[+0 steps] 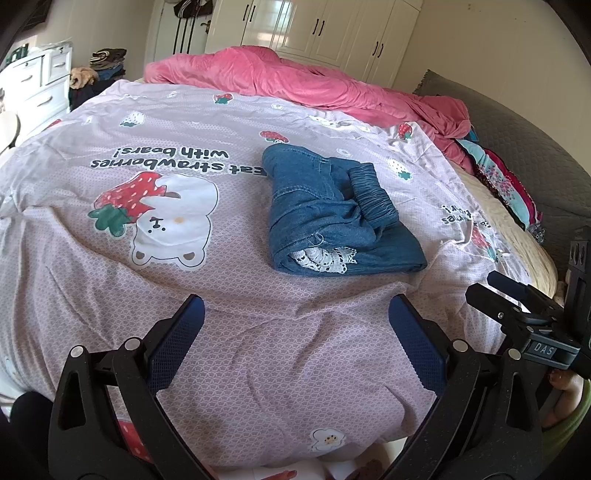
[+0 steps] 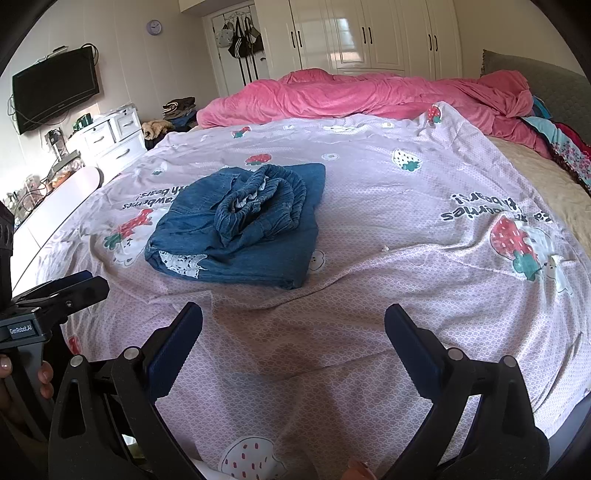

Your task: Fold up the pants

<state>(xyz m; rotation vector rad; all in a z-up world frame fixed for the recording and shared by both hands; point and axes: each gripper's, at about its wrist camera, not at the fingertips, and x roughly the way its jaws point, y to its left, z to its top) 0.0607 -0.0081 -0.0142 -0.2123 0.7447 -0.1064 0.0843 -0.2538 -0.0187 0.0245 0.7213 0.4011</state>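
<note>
Blue denim pants point(image 1: 332, 210) lie folded into a compact bundle on the lilac strawberry-print bedspread point(image 1: 147, 258), elastic waistband on top, white lace trim showing at the near edge. They also show in the right wrist view point(image 2: 243, 225), left of centre. My left gripper point(image 1: 295, 317) is open and empty, hovering over the bedspread in front of the pants. My right gripper point(image 2: 293, 325) is open and empty, in front and to the right of the pants. The right gripper also shows at the right edge of the left wrist view point(image 1: 517, 299); the left gripper shows at the left edge of the right wrist view point(image 2: 62, 291).
A crumpled pink blanket point(image 1: 295, 81) lies along the far side of the bed. Colourful bedding point(image 1: 498, 173) and a grey headboard point(image 1: 524, 140) are at the right. White drawers point(image 2: 110, 140), a wall TV point(image 2: 55, 88) and wardrobes point(image 2: 369, 33) stand beyond.
</note>
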